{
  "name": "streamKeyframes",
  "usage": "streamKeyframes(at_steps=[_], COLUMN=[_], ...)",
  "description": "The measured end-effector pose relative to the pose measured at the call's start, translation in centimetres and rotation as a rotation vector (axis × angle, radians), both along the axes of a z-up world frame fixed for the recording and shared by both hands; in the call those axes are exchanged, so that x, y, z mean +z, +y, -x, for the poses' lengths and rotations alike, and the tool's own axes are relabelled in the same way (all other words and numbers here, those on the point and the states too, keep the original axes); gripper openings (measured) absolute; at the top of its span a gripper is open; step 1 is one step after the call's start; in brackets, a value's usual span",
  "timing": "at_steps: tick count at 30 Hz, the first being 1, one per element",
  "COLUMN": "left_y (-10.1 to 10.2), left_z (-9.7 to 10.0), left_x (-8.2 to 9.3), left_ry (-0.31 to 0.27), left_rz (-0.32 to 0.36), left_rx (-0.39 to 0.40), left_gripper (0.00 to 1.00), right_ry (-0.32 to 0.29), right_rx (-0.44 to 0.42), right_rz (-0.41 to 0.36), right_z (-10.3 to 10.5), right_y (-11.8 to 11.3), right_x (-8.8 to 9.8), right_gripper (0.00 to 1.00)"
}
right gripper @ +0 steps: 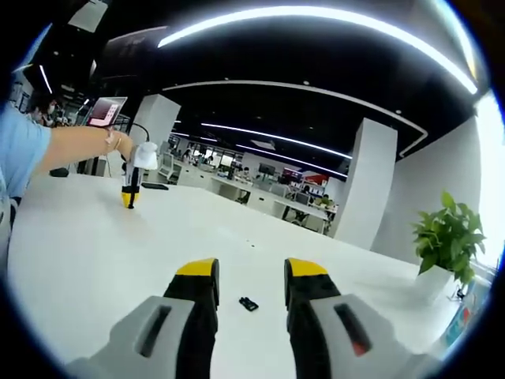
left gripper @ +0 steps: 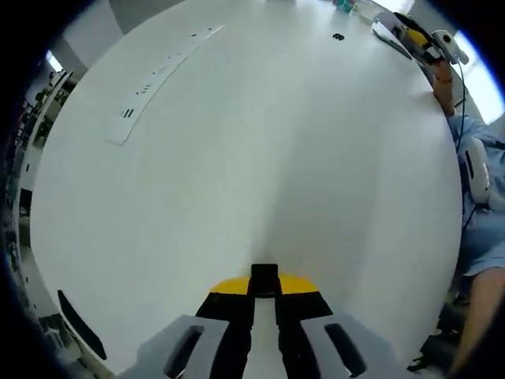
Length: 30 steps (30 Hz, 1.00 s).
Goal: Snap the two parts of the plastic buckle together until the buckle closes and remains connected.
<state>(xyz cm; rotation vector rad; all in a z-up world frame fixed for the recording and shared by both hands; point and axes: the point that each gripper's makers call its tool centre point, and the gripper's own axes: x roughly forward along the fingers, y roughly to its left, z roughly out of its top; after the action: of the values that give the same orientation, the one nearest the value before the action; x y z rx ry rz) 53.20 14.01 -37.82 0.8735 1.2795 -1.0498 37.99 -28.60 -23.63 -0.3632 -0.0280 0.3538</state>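
White table (right gripper: 87,260), one apparent buckle part (right gripper: 248,304).

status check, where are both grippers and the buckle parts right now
Left gripper shut on black buckle part over white table. Right gripper open, empty, other buckle piece on table ahead between jaws. Nothing in the way.

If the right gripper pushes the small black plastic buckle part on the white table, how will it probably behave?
The small black plastic buckle part looks flat and light, so it would probably slide on the smooth white table rather than roll. It may slip from the jaws.
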Motion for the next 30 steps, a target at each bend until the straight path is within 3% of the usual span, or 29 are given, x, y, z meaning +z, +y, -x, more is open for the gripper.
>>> streamKeyframes(at_steps=[5,7,11,13,15,20,30], left_y=[-0.1,-0.9,-1.1,-1.7,-1.6,-2.1,-2.5], left_z=[-0.1,0.8,1.0,1.9,1.8,2.6,5.7], left_x=[0.0,0.1,0.0,0.1,0.1,0.3,0.1], left_ry=[0.0,0.026,0.009,0.033,0.008,0.009,-0.003], left_rz=[0.002,0.035,0.022,0.036,0.005,-0.019,-0.042], left_rx=[-0.002,-0.015,-0.028,-0.041,-0.056,-0.088,-0.111], left_gripper=[0.08,0.08,0.08,0.08,0.08,0.08,0.08], right_ry=[0.003,0.004,0.007,0.006,0.006,0.009,0.011], right_rx=[0.005,0.006,0.008,0.008,0.006,0.004,0.009], right_rz=[0.003,0.004,0.006,0.005,0.005,0.007,0.011], right_z=[-0.2,-0.2,-0.3,-0.3,-0.3,-0.3,-0.3], right_y=[0.0,0.1,0.1,0.1,0.1,0.2,0.5], right_x=[-0.1,-0.1,-0.2,-0.2,-0.2,-0.4,-0.6], right_gripper=[0.33,0.33,0.33,0.33,0.33,0.33,0.33])
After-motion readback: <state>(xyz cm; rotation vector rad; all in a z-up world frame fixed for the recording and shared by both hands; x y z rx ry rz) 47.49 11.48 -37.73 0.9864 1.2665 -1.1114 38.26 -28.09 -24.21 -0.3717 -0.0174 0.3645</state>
